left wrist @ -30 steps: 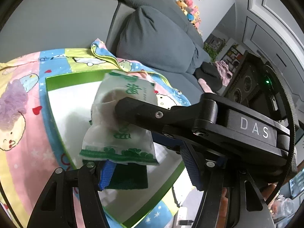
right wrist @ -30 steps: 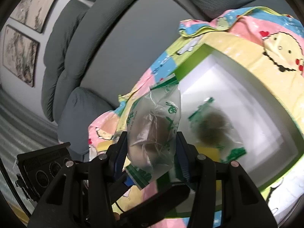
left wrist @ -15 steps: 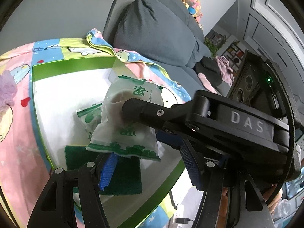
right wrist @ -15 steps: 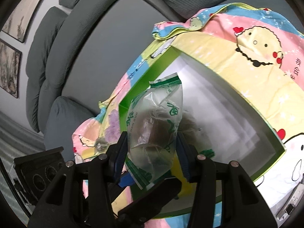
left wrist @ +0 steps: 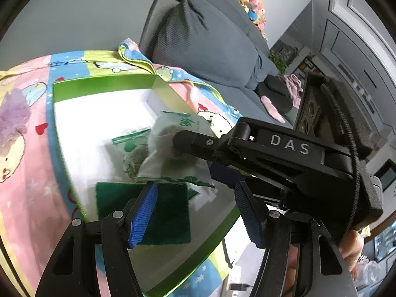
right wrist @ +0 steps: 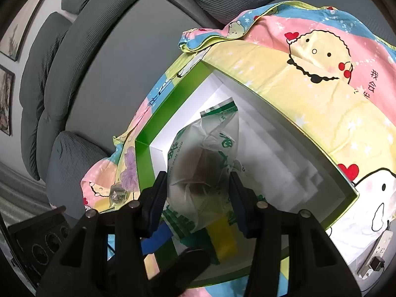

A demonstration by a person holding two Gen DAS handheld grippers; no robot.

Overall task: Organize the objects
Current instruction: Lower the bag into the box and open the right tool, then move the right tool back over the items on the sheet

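A green-rimmed box [left wrist: 104,87] with a white inside lies on a cartoon blanket. My right gripper [right wrist: 196,193] is shut on a clear green-printed packet [right wrist: 203,163] and holds it low over the box; the packet [left wrist: 170,153] and that gripper's black body [left wrist: 272,153] also show in the left wrist view. A second printed packet [left wrist: 131,148] and a dark green scouring pad [left wrist: 163,210] lie in the box. My left gripper [left wrist: 195,212] is open and empty above the pad.
The box [right wrist: 170,106] sits on the blanket [right wrist: 309,79] spread over a grey sofa [left wrist: 210,37]. A purple fluffy thing [left wrist: 12,116] lies on the blanket left of the box. A small clear object [right wrist: 118,193] lies by the box corner.
My right gripper has carried the packet downward into the box, close to the other packet. The left gripper has stayed open above the pad.
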